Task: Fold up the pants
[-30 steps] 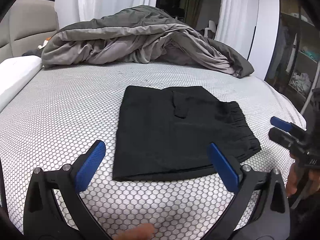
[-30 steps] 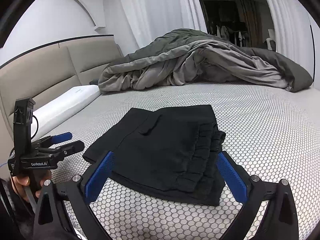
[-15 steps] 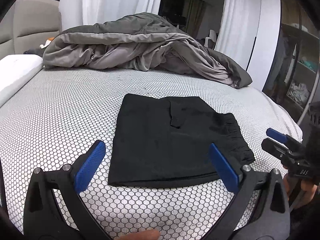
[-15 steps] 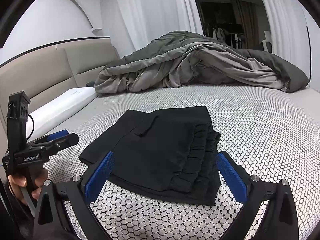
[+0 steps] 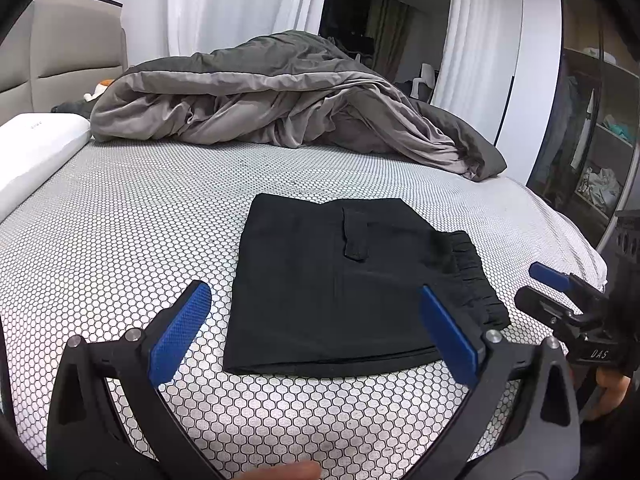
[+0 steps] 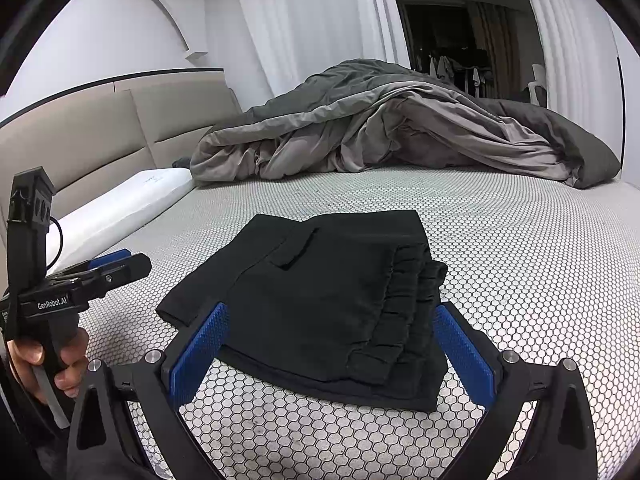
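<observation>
Pants, black fabric with an elastic waistband (image 5: 344,284), lie folded into a compact rectangle on the honeycomb-patterned mattress (image 5: 120,232). Left gripper (image 5: 316,328) and right gripper (image 6: 330,350), both spread and empty, hover near it. Folding looks finished.

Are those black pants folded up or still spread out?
Folded: the black fabric pants lie as a compact stacked rectangle, waistband layers piled at one edge; neither tongs touch them.

"GenRobot.AI" on left tongs (image 6: 116,266), "DAS" on right tongs (image 5: 548,288)
</observation>
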The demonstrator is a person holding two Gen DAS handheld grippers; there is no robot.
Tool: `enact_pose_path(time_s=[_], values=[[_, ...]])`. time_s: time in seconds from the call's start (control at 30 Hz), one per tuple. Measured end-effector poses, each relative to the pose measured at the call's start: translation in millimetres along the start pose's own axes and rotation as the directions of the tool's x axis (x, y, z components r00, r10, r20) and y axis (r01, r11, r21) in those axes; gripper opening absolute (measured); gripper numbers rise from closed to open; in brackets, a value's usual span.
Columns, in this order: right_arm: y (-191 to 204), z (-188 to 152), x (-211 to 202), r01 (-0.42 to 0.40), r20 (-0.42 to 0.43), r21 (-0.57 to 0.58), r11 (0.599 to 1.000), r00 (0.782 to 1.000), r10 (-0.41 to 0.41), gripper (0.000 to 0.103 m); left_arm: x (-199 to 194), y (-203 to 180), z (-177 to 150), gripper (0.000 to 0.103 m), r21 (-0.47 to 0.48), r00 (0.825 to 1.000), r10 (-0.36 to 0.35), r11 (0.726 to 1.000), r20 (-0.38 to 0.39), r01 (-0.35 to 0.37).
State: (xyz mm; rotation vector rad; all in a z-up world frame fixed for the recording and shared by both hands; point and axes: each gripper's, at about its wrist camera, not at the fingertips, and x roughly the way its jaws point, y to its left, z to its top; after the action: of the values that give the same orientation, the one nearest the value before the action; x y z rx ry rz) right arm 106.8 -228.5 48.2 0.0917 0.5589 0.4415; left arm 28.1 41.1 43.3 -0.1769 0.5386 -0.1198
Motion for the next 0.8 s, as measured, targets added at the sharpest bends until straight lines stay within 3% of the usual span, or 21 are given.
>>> enact_pose_path(time_s=[0.8], values=[[5.9, -1.0, 1.0, 0.006, -0.005, -0.018, 1.0, 1.0, -0.006, 0.103, -2.4, 3.6, -0.7, 0.102, 0.015, 1.0, 0.001, 1.0, -0.006, -0.001]])
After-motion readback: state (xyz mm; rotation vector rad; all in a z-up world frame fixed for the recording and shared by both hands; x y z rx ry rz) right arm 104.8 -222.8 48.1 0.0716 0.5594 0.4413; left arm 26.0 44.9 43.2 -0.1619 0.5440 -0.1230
